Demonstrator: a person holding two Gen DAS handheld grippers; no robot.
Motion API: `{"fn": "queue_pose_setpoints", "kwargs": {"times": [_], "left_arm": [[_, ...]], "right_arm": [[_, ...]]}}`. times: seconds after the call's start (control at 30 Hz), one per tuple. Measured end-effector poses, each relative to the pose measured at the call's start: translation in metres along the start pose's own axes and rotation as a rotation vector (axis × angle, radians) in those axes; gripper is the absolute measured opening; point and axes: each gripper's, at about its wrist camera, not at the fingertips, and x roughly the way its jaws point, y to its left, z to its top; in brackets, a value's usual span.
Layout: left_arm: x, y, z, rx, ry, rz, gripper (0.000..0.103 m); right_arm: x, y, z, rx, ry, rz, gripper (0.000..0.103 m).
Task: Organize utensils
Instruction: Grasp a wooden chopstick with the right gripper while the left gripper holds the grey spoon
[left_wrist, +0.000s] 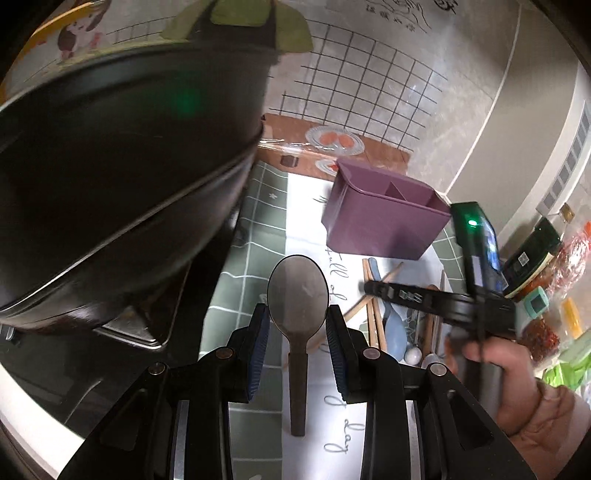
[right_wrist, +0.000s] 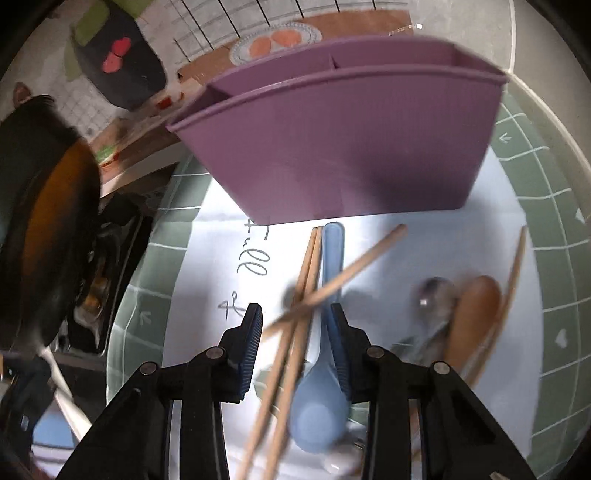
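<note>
My left fingers (left_wrist: 260, 332) pinch the grey spoon (left_wrist: 297, 288) by its bowl, the purple holder (left_wrist: 384, 221) ahead; it could slip. My right fingers (right_wrist: 251, 332), part spread, straddle chopsticks (right_wrist: 306, 280) and blue spoon (right_wrist: 321, 406), risking grabbing both

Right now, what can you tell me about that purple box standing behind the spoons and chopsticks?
The purple plastic utensil holder is a matte, open-topped box with a rolled rim and walls that taper toward the base. Inner dividers split it into compartments, and those that show look empty. It stands upright on the white printed mat over a green grid-patterned cloth, close to the tiled wall. Wooden chopsticks and a light blue plastic spoon lie just in front of its base; whether they touch it is unclear. Nothing grips it.
</note>
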Motion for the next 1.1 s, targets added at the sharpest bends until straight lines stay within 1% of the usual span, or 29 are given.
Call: {"fn": "queue_pose_setpoints", "kwargs": {"times": [0.07, 0.17, 0.23, 0.27, 0.3, 0.33, 0.37, 0.4, 0.5, 0.63, 0.67, 0.7, 0.77, 0.83, 0.9, 0.93, 1.0, 1.1], "left_arm": [[-0.004, 0.004, -0.002, -0.007, 0.001, 0.001, 0.032], [-0.009, 0.006, -0.003, -0.011, -0.006, 0.006, 0.032], [-0.013, 0.009, -0.005, -0.015, -0.008, 0.012, 0.032], [-0.014, 0.010, -0.006, -0.017, -0.010, 0.012, 0.032], [-0.015, 0.011, -0.006, -0.021, -0.010, 0.010, 0.032], [-0.015, 0.011, -0.007, -0.022, -0.011, 0.009, 0.032], [-0.016, 0.012, -0.007, -0.024, -0.011, 0.007, 0.032], [-0.015, 0.011, -0.006, -0.025, -0.009, 0.002, 0.032], [-0.013, 0.008, -0.005, -0.021, -0.004, -0.015, 0.032], [-0.009, 0.002, -0.004, -0.017, 0.007, -0.040, 0.032], [-0.008, 0.001, -0.004, -0.018, 0.010, -0.047, 0.032], [-0.007, -0.001, -0.004, -0.018, 0.011, -0.049, 0.032], [-0.006, -0.003, -0.004, -0.012, 0.010, -0.047, 0.032], [-0.006, -0.005, -0.004, -0.006, 0.008, -0.039, 0.032], [-0.006, -0.005, -0.005, -0.001, 0.007, -0.033, 0.032], [-0.007, -0.005, -0.005, 0.000, 0.006, -0.028, 0.032], [-0.008, -0.003, -0.006, 0.003, 0.007, -0.018, 0.032], [-0.010, -0.003, -0.005, 0.012, 0.001, 0.000, 0.033]], "right_arm": [[0.004, 0.007, 0.003, -0.013, -0.009, -0.035, 0.034], [0.010, 0.014, 0.008, -0.076, -0.011, -0.096, 0.033], [0.011, 0.014, 0.009, -0.115, -0.010, -0.113, 0.029], [0.011, 0.013, 0.010, -0.127, -0.008, -0.113, 0.025], [0.010, 0.011, 0.010, -0.135, -0.005, -0.106, 0.023], [0.008, 0.008, 0.011, -0.136, 0.001, -0.085, 0.020], [0.007, 0.005, 0.011, -0.139, 0.004, -0.068, 0.012], [0.004, 0.002, 0.011, -0.151, 0.012, -0.060, 0.006], [-0.006, -0.008, 0.009, -0.190, 0.014, -0.069, 0.004], [-0.019, -0.029, 0.005, -0.189, 0.017, -0.049, 0.003], [-0.021, -0.033, 0.005, -0.178, 0.021, -0.037, 0.004], [-0.021, -0.036, 0.006, -0.156, 0.026, -0.015, 0.008], [-0.026, -0.042, 0.005, -0.101, 0.017, 0.026, 0.009], [-0.026, -0.040, 0.004, -0.054, -0.005, 0.030, 0.015], [-0.023, -0.036, 0.004, -0.011, -0.025, 0.012, 0.035], [-0.020, -0.031, 0.004, 0.008, -0.037, 0.002, 0.038], [-0.013, -0.019, 0.007, 0.032, -0.060, -0.024, 0.039], [0.001, -0.009, 0.016, 0.067, -0.080, -0.085, 0.039]]}}
